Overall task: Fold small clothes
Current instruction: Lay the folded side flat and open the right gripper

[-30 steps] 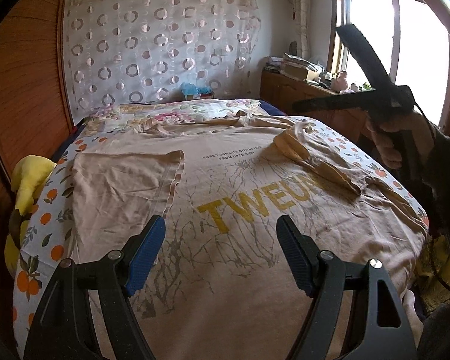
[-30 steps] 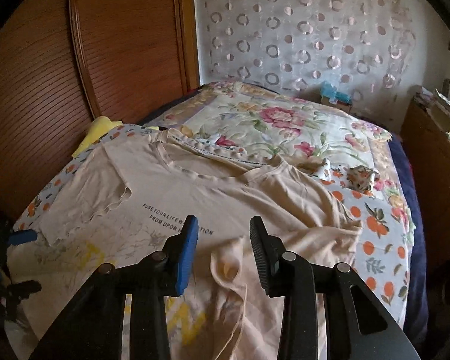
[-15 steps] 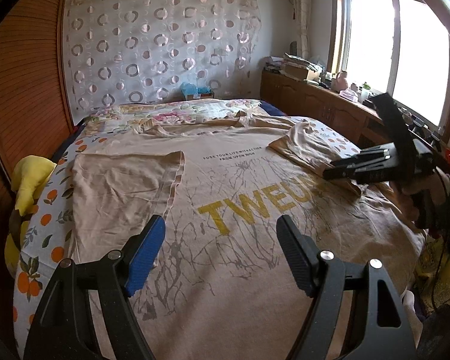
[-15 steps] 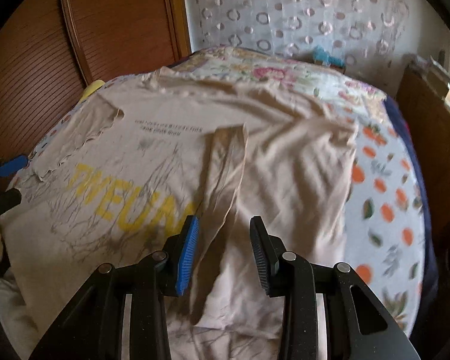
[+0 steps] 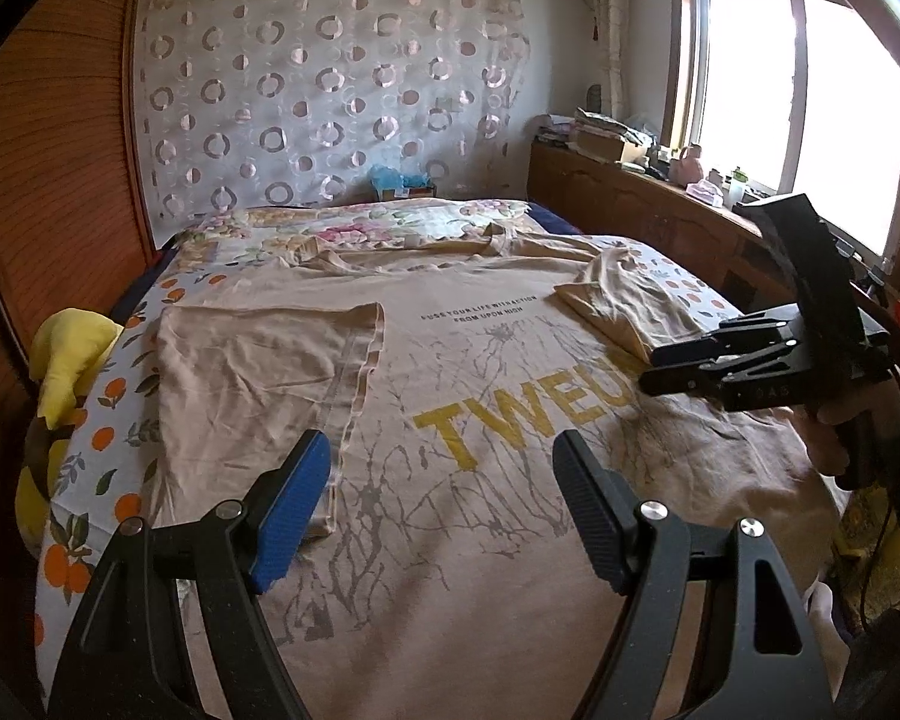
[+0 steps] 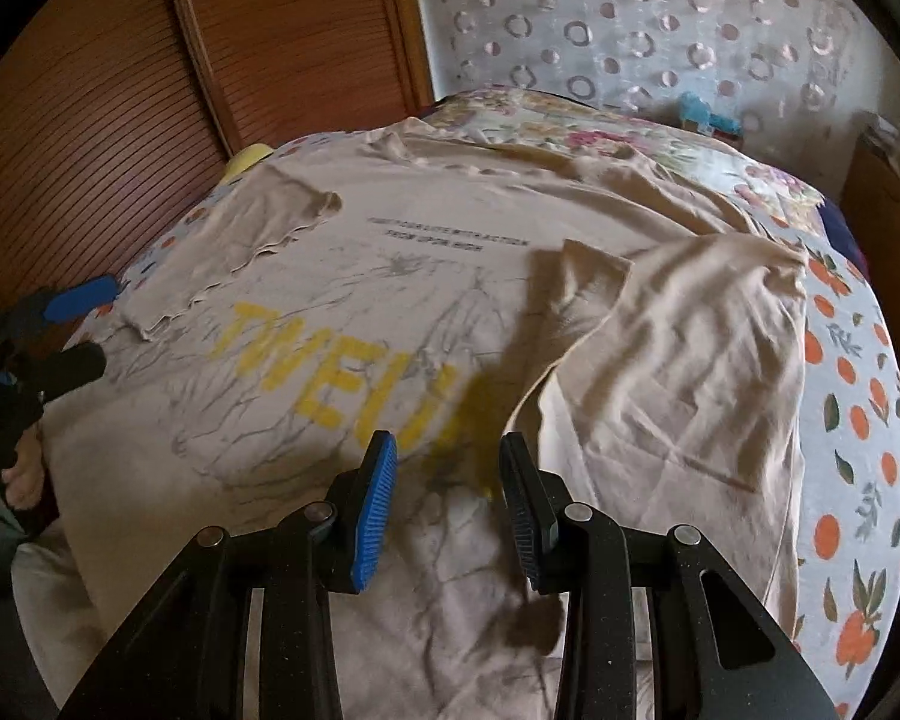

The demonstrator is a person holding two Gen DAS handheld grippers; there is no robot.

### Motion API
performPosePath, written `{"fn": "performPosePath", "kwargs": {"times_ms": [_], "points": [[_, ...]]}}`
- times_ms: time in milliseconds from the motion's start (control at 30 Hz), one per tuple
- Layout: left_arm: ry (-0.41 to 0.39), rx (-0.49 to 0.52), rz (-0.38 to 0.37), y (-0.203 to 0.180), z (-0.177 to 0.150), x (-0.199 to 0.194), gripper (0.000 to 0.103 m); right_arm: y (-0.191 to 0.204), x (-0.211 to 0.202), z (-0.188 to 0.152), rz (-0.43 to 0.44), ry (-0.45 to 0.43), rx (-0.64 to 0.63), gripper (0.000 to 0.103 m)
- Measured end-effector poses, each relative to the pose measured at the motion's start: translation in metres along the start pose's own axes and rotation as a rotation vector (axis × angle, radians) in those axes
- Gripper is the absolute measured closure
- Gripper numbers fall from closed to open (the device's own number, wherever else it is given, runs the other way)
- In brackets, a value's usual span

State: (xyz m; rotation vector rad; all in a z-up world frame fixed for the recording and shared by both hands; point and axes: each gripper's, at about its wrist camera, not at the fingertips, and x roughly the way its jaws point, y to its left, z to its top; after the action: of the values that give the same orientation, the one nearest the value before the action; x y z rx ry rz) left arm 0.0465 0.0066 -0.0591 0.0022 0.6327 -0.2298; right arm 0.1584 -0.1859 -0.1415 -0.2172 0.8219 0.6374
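— Counting garments: how many?
— One beige T-shirt [image 5: 480, 420] lies print-up on the bed [image 5: 108, 450]; both sleeves, two in all, are folded inward.
— Grippers?
— Two. Left gripper [image 5: 441, 504] hovers over the hem, jaws wide, empty. Right gripper [image 6: 447, 501] hangs above the print, jaws part-open, grasping nothing.
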Motion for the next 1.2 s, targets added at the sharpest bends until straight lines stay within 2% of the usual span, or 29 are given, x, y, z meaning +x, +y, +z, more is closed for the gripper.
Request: {"fn": "performPosePath", "kwargs": {"times_ms": [233,433,567,700,867,933,1067,1200], "points": [[-0.001,-0.011,0.011,0.006,0.0,0.0,0.026,-0.024,-0.011,0.012,-0.106,-0.056,0.025,0.066],[-0.003,0.017,0.058,0.021,0.011,0.007,0.026,-0.045,0.017,0.037,-0.149,-0.033,0.052,0.066],[0.0,0.008,0.084,0.039,0.023,0.013,0.026,-0.048,0.044,0.055,-0.129,-0.008,0.076,0.066],[0.004,-0.006,0.099,0.059,0.032,0.019,0.026,-0.039,0.058,0.068,-0.103,-0.008,0.046,0.066],[0.01,-0.041,0.105,0.082,0.045,0.028,0.026,-0.018,0.066,0.075,0.055,0.001,0.037,0.066],[0.015,-0.041,0.119,0.087,0.05,0.032,0.026,-0.016,0.063,0.079,0.086,-0.013,0.041,0.066],[0.037,-0.036,0.15,0.103,0.061,0.047,0.026,-0.028,0.048,0.087,0.06,-0.048,0.017,0.066],[0.073,-0.033,0.174,0.118,0.066,0.065,0.026,-0.045,0.033,0.086,-0.024,-0.063,0.0,0.066]]}}
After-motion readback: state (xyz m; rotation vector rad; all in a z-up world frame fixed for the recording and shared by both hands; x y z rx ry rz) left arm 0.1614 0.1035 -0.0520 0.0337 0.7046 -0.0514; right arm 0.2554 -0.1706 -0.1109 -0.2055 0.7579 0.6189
